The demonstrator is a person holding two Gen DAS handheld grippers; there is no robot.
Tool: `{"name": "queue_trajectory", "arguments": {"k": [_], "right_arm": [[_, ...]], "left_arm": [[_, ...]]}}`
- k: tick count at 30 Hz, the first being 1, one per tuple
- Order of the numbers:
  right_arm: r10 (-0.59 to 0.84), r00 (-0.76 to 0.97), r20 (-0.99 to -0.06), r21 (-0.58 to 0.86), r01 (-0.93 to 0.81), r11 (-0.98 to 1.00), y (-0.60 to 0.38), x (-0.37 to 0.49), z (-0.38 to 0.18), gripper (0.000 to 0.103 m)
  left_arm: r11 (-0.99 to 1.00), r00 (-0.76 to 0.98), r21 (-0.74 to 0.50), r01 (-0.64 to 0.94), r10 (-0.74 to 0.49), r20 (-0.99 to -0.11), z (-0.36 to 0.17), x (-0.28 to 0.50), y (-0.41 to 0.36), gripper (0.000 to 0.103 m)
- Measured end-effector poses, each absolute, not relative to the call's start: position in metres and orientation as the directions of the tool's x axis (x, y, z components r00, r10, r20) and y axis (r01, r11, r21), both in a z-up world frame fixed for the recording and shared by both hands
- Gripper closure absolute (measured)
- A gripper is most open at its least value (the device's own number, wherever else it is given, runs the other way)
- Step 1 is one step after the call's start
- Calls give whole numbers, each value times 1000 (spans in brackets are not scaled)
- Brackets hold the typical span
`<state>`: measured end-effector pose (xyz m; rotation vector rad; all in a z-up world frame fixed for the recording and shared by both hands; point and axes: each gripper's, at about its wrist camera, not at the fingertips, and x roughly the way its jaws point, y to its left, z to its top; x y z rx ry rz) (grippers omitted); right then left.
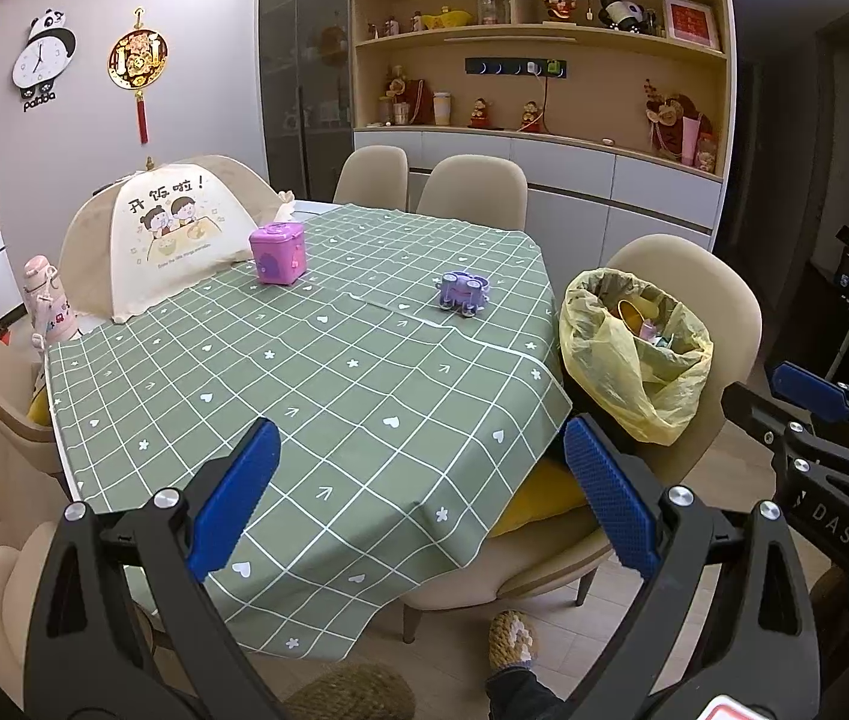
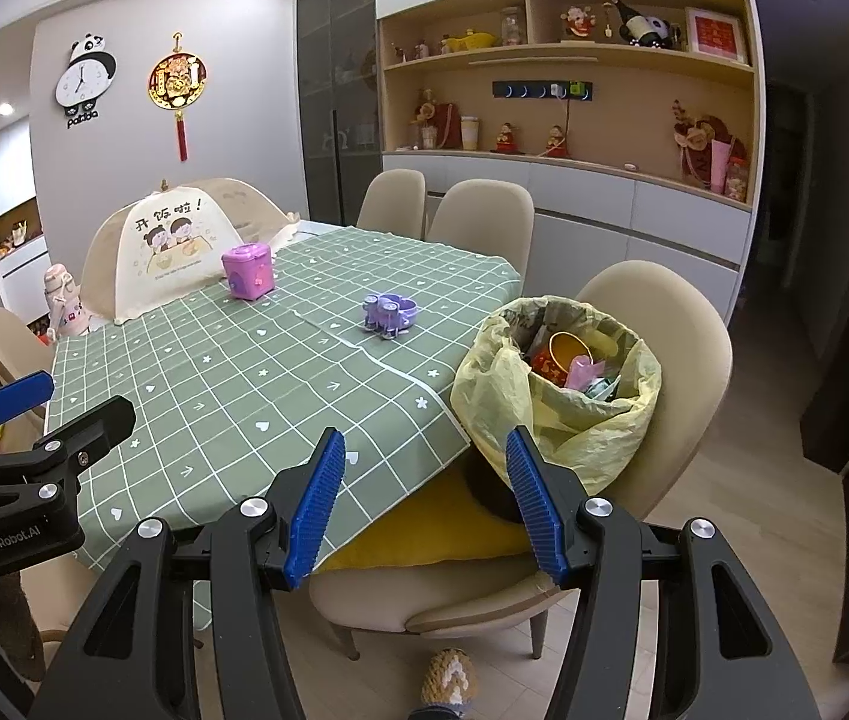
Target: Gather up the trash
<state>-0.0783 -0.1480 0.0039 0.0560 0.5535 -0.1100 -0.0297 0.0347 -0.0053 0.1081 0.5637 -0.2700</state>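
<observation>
We see a grey wall [image 2: 232, 48] carrying a panda clock [image 2: 86, 79] and a red-tasselled ornament [image 2: 176, 84]. To the right stand wooden shelves [image 2: 568, 60] of figurines above white cabinets [image 2: 634, 204]. Beige chairs [image 2: 481, 210] ring a table under a green checked cloth [image 2: 280, 360], on a pale tiled floor [image 2: 772, 564].

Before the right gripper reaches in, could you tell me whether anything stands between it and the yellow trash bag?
Nothing visible does: the right gripper is open and empty, with only bare chair seat before the yellow trash bag.
</observation>
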Motion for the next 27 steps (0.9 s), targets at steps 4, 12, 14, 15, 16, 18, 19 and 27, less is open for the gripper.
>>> {"name": "queue_trajectory", "arguments": {"k": [4,12,14,15,16,18,19,27], "right_arm": [[-91,846,-526,23,121,992,-150,-80,5,50],[-92,847,-523,25,124,992,-152,-82,5,50],[-93,848,-522,26,125,992,-152,-82,6,50],[-93,848,-523,26,125,992,-151,-83,6,50],[-92,847,-523,26,124,992,-151,-83,6,50],[-92,847,-523,25,123,992,-151,-83,6,50],[-91,847,-523,25,123,992,-150,-83,6,50],[-95,845,-526,25,127,992,-148,-81,6,50]], "left_arm": [[959,812,27,283,-224,-540,-5,-30,34,12],[957,816,34,288,-226,-532,-2,-34,29,12],[957,815,33,288,-227,-533,-2,-34,29,12],[957,814,34,289,-227,-535,-3,-33,28,12],[957,813,34,289,-227,-536,-3,-34,28,12],[957,814,34,289,-227,-535,-3,-34,28,12],[957,814,34,288,-226,-535,-2,-34,28,12],[957,813,29,288,-228,-537,-4,-30,30,12]]}}
